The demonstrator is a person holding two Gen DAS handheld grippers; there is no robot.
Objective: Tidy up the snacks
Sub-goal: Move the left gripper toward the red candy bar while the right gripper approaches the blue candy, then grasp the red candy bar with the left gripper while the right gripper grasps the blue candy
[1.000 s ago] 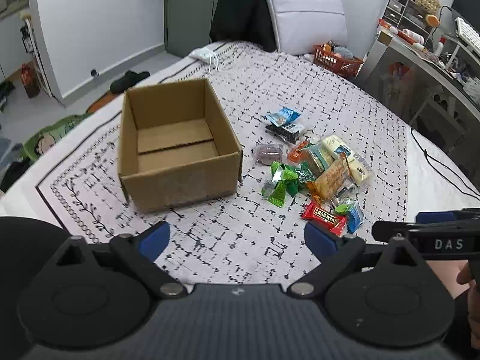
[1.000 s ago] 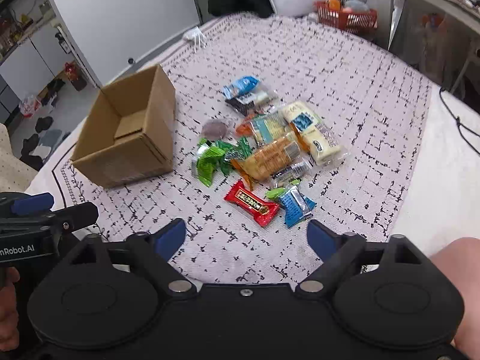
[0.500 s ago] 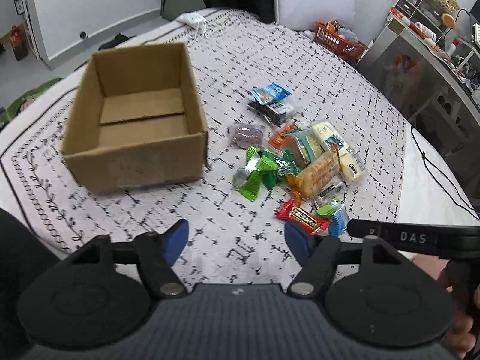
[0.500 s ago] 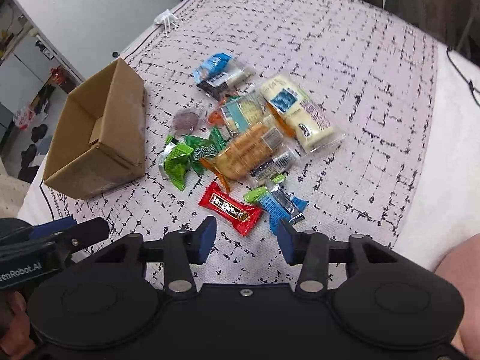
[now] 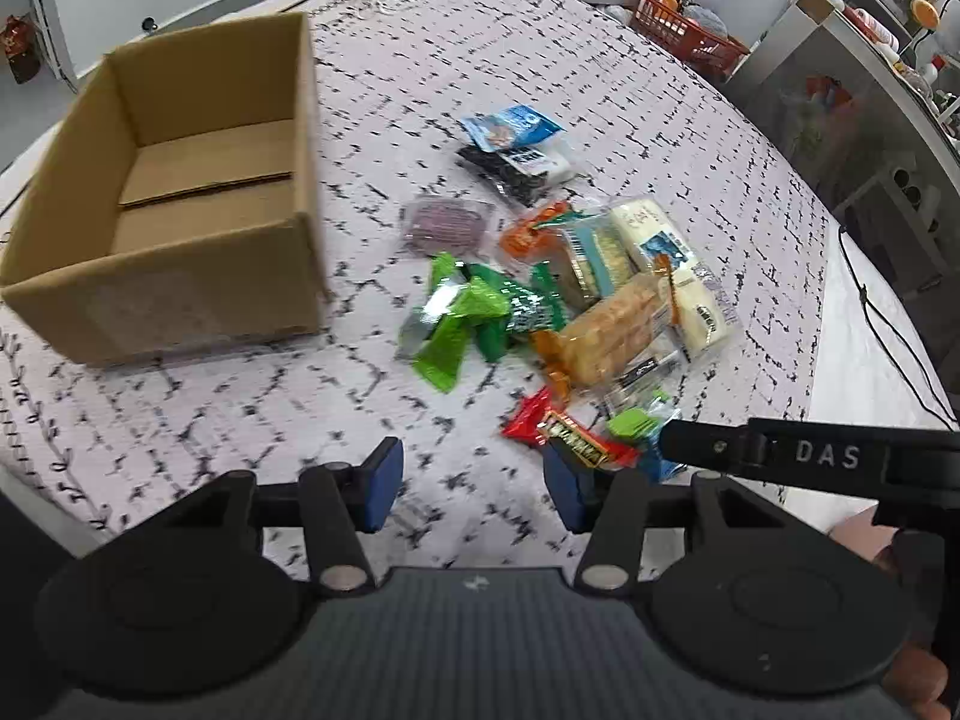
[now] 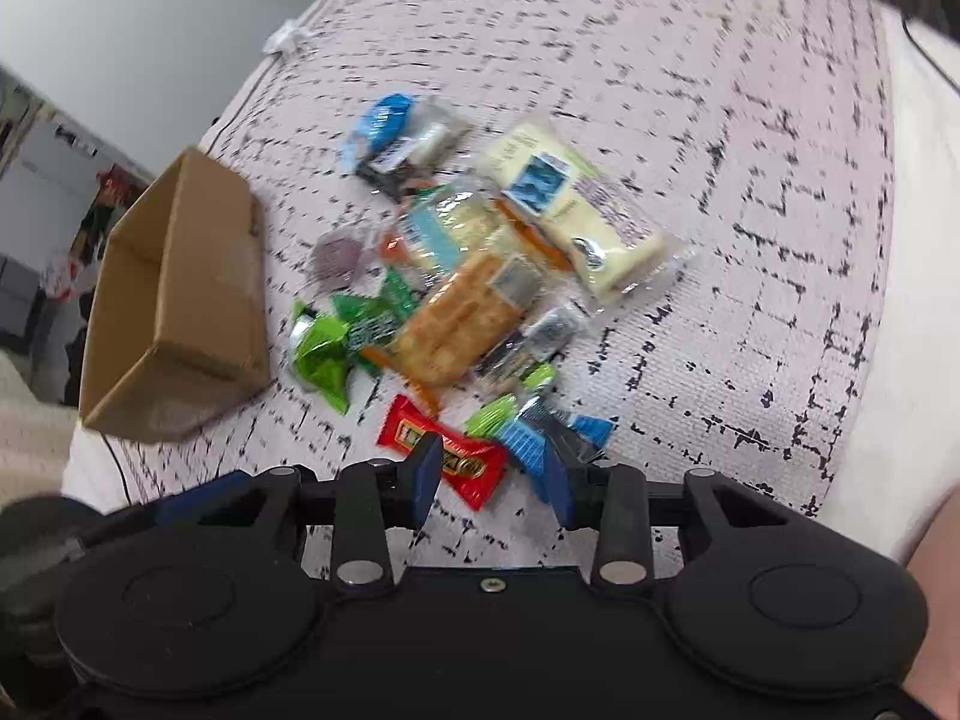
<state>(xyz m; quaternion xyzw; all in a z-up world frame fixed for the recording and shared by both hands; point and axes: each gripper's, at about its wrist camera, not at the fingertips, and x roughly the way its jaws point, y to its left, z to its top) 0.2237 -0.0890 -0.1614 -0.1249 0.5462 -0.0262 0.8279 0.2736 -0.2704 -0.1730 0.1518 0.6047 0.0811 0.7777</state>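
An open, empty cardboard box point(image 5: 180, 306) point(image 6: 198, 276) stands on the patterned blanket, left of a pile of snacks. The pile holds green packets point(image 5: 462, 312), a cracker pack point(image 5: 612, 324) point(image 6: 462, 318), a white pack point(image 5: 666, 264) and a blue packet point(image 5: 510, 126). The nearest piece is a red bar point(image 5: 558, 426) point(image 6: 408, 426). My left gripper point(image 5: 474, 486) hangs over bare blanket left of the red bar, jaws closing with nothing between them. My right gripper point(image 6: 489, 474) is low over the red bar. Its jaws are closing with the bar's end between them, and the pads do not visibly press it.
A small blue packet point(image 6: 522, 438) lies right of the red bar, by the right finger. A red basket point(image 5: 690, 36) sits at the blanket's far end. A desk with clutter point(image 5: 870, 60) and a cable point(image 5: 888, 324) are on the right. The blanket's edge drops off near both grippers.
Both grippers have come down and forward toward the near end of the snack pile. Both pairs of jaws have narrowed a lot. The right one now straddles the red bar.
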